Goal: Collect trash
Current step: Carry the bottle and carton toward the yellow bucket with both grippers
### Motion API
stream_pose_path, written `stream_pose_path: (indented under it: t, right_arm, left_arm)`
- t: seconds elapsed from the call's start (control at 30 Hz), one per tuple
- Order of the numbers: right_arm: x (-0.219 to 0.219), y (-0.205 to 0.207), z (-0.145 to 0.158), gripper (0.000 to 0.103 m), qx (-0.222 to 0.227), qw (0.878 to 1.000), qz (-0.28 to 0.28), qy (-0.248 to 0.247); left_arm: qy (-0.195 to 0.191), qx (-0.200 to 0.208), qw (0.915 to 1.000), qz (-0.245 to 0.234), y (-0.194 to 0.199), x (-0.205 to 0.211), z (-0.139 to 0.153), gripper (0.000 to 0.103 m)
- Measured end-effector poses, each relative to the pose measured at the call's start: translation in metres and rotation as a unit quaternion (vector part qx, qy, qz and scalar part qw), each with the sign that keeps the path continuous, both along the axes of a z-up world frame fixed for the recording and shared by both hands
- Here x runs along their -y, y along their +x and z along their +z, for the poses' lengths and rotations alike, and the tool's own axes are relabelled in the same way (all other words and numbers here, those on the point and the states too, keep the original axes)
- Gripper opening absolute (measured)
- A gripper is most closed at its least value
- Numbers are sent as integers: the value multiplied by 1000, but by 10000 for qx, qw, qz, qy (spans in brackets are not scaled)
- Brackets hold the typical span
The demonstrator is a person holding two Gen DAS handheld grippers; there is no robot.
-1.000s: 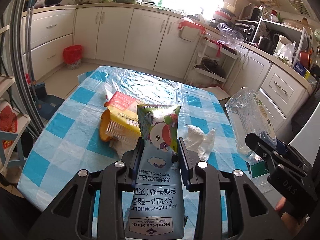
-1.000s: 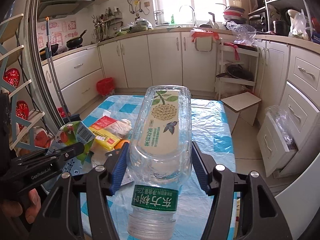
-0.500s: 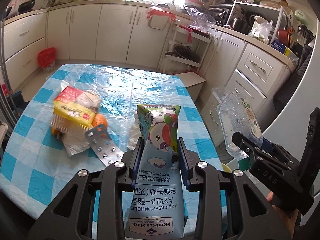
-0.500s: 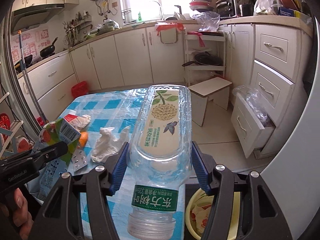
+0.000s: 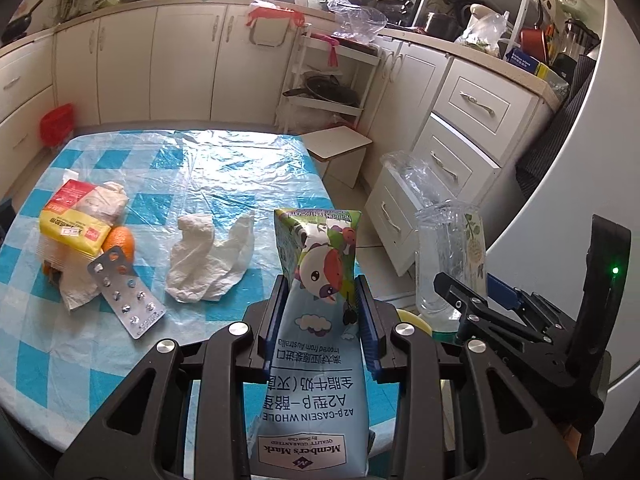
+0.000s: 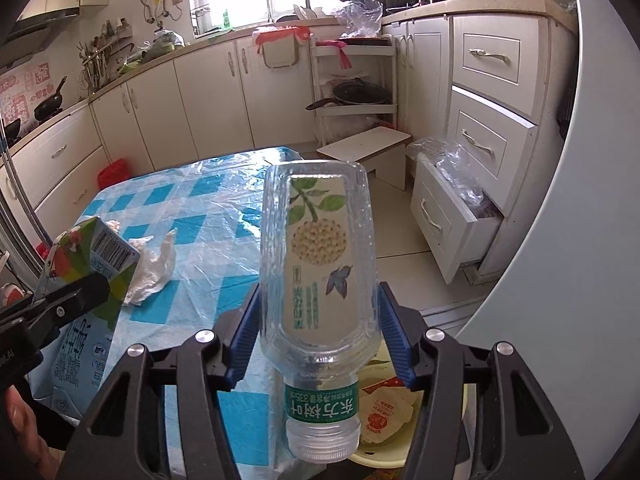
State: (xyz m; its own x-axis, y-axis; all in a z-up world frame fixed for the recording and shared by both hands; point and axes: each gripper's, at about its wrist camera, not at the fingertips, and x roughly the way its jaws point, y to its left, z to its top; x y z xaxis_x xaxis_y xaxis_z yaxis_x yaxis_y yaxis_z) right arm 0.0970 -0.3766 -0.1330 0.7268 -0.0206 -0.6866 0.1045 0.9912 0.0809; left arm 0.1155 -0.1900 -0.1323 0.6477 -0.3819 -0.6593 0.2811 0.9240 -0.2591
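Both tools have swung right off the worktop [image 5: 224, 184] to the yellow bin [image 6: 400, 424], now just under the right tool [image 6: 318, 340], clamped on the bottle [image 6: 318, 264]; left tool [image 5: 320, 312] clamped on milk carton [image 5: 316, 320]; drop next.

Tissue [image 5: 208, 258] right of blister pack [image 5: 126, 298]

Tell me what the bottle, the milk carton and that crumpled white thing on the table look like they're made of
Bottle: clear glossy plastic, apparently; you see through its ribbed walls, paper-like label.
Milk carton: seemingly coated paperboard, printed, slight sheen, folded creased top.
Crumpled white thing: likely tissue or paper towel, matte, soft irregular folds.
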Motion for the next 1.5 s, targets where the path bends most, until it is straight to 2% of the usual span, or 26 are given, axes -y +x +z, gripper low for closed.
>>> stream_pose_path:
  t: [0.07, 0.13, 0.33, 0.6, 0.87, 1.13, 1.5]
  right_arm:
    - [6, -1, -2, 55, -48, 10000, -69, 29]
    - [13, -2, -5, 39, -106, 9998, -148, 53]
    - [37, -3, -21, 35, -420, 9978, -489, 172]
    - [43, -6, -12, 35, -319, 9980, -484, 262]
    - [47, -14, 9, 36, 31, 9977, -665, 110]
    - [54, -22, 30, 46, 485, 9948, -888, -58]
    - [66, -26, 36, 52, 609, 9929, -1021, 35]
  left_arm:
    - [15, -14, 10000, -58, 0, 9, 0, 31]
    - [36, -33, 9999, -117, 2, 18, -2, 31]
    - [90, -133, 9996, -247, 3, 37, -12, 31]
    - [121, -241, 9989, -387, 4, 54, -21, 31]
    - [-84, -532, 9964, -651, 10, 84, -31, 31]
    - [-353, -871, 9909, -963, 12, 121, -45, 31]
    - [-361, -1260, 9853, -1097, 18, 155, -77, 31]
